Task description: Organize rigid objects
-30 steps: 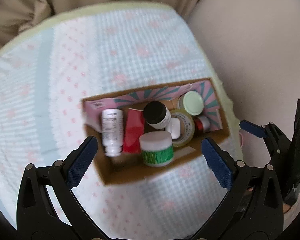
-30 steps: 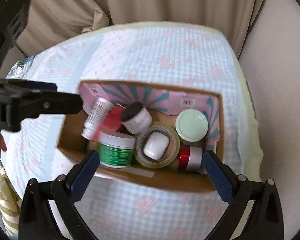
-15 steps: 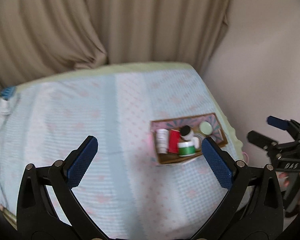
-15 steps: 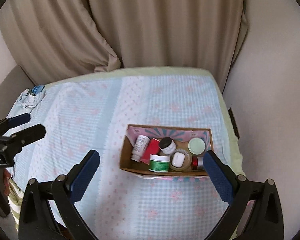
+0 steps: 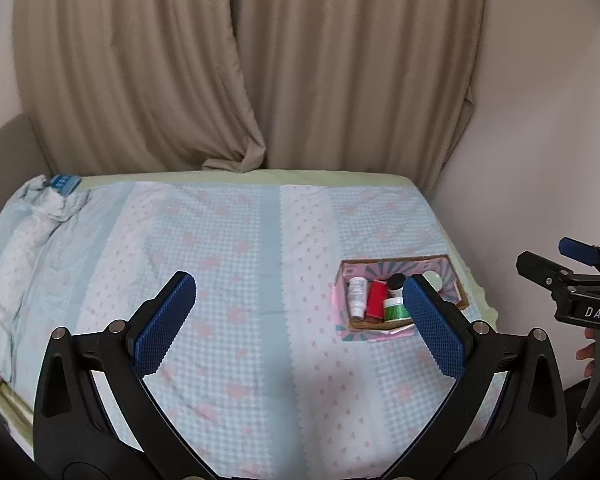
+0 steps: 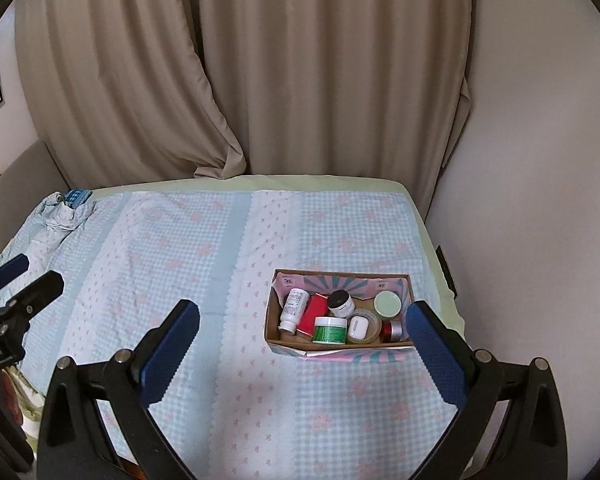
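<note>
Two grippers stood well back from the work, both with jaws spread wide and holding nothing: the left gripper (image 5: 300,320) over the middle of the bed, the right gripper (image 6: 302,344) nearer the bed's right side. The bedspread (image 6: 160,260), a soft checked quilt, offered an uneven and yielding base, so anything set down on it would likely tip. The cardboard box (image 6: 284,342) sat near the right edge of the bed, close to the wall, open-topped, light and stiff enough in my judgement to be gripped by a side wall, though its flaps looked flimsy. Inside, packed touching one another, lay a white bottle (image 6: 294,307) on its side, best pinched across the body; a red carton (image 6: 314,314), flat-faced and easy to clamp; a green-banded jar (image 6: 330,330) and a black-lidded jar (image 6: 340,303), both rigid, smooth and probably slippery, to be taken across the lid or body; a roll of tape (image 6: 374,326) holding a small white case (image 6: 359,327), rounded and liable to squirt out; a pale green lid (image 6: 387,304); and a small red tin (image 6: 392,331).
</note>
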`<state>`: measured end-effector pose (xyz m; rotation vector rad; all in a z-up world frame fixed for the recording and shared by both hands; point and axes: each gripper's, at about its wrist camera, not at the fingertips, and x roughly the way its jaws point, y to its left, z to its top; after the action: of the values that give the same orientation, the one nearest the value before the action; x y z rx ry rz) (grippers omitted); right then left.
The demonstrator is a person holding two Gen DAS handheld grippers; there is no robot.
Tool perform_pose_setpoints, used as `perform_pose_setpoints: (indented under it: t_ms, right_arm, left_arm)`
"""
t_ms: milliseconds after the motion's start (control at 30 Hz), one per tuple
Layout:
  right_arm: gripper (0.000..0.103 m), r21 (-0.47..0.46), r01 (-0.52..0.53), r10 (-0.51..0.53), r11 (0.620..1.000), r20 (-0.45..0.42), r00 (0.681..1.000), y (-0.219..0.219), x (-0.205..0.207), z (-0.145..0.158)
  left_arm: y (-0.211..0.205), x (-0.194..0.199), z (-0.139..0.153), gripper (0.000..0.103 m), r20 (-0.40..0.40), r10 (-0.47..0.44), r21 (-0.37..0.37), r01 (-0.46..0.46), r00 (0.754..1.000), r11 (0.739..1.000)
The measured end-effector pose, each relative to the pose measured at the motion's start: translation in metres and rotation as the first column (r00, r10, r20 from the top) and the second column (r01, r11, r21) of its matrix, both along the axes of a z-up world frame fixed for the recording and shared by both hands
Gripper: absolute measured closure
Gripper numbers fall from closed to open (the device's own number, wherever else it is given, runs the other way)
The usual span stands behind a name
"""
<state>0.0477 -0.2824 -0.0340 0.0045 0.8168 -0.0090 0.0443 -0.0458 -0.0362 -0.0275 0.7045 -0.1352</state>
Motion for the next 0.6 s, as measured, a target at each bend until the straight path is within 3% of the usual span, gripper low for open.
perform_pose_setpoints:
  t_ms: [600]
  right_arm:
    - [0.0,-0.006,0.019,-0.018,1.0,0.02,1.0,0.0,-0.011,0.005]
  left_arm:
    - [-0.003,-0.012,0.01,0.0,0.036,0.001,0.02,-0.002,0.999,1.0]
